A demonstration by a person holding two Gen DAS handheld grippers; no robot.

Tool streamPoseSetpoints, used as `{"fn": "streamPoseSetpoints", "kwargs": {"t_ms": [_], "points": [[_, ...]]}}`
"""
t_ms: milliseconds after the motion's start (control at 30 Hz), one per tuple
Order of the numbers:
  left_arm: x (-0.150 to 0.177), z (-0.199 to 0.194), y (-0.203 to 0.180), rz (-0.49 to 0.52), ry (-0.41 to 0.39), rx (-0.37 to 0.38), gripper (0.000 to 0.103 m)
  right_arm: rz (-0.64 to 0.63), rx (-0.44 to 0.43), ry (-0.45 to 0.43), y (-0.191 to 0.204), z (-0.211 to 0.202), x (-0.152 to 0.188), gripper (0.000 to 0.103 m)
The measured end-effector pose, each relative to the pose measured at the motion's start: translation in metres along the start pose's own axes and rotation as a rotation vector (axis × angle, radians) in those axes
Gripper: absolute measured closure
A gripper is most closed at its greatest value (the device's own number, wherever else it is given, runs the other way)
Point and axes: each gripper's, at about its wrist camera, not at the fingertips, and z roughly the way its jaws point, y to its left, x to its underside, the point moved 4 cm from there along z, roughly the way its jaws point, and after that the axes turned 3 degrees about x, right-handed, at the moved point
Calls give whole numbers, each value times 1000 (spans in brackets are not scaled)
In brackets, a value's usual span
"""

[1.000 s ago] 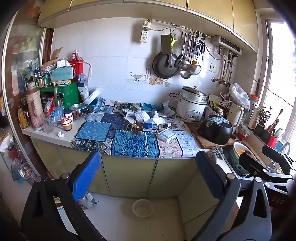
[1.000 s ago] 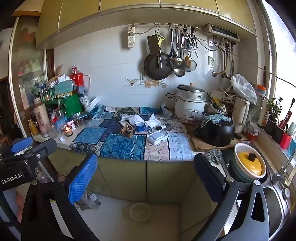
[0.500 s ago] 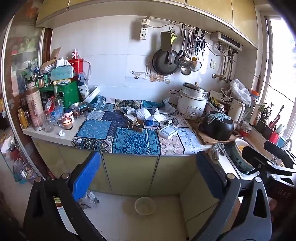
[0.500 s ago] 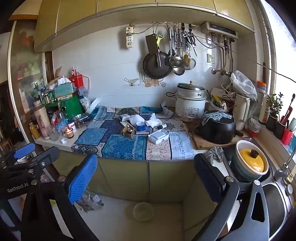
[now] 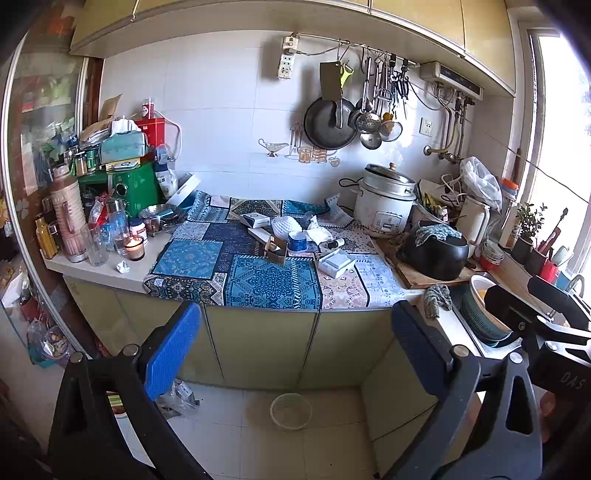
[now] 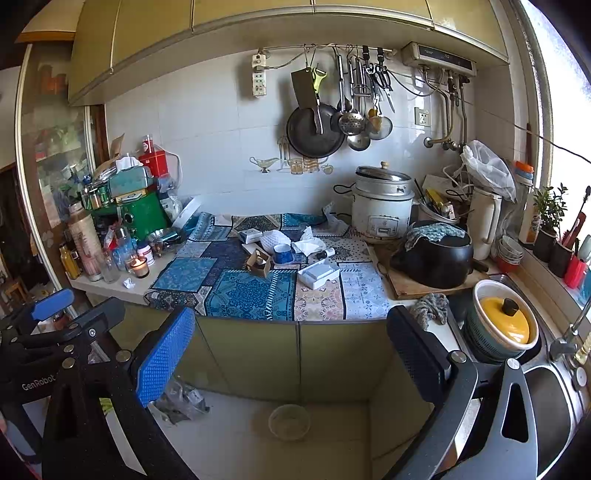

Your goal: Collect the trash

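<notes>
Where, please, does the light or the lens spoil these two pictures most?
Left wrist view: the window at the right edge is blown out white; the cabinets bow under fisheye distortion; dark vignette in the corners. Right wrist view: the window is overexposed as well; the black pot carries a bright sheen; the countertop stays sharp and evenly lit.

Rice cooker [image 5: 384, 201] beside black pot [image 5: 434, 251]; candle [image 5: 133, 248] lit

Home kitchen, pans and ladles hung on a wall rail [image 6: 325, 47], rice cooker [image 6: 382, 202], sink [image 6: 546, 402], cluttered counter [image 5: 110, 271]
</notes>
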Motion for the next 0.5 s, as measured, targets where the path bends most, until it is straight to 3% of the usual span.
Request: {"fn": "streamPoseSetpoints", "kwargs": {"t_ms": [500], "points": [[3, 1, 1, 8, -8, -1, 0, 5, -3, -7, -1, 0, -5, 0]]}}
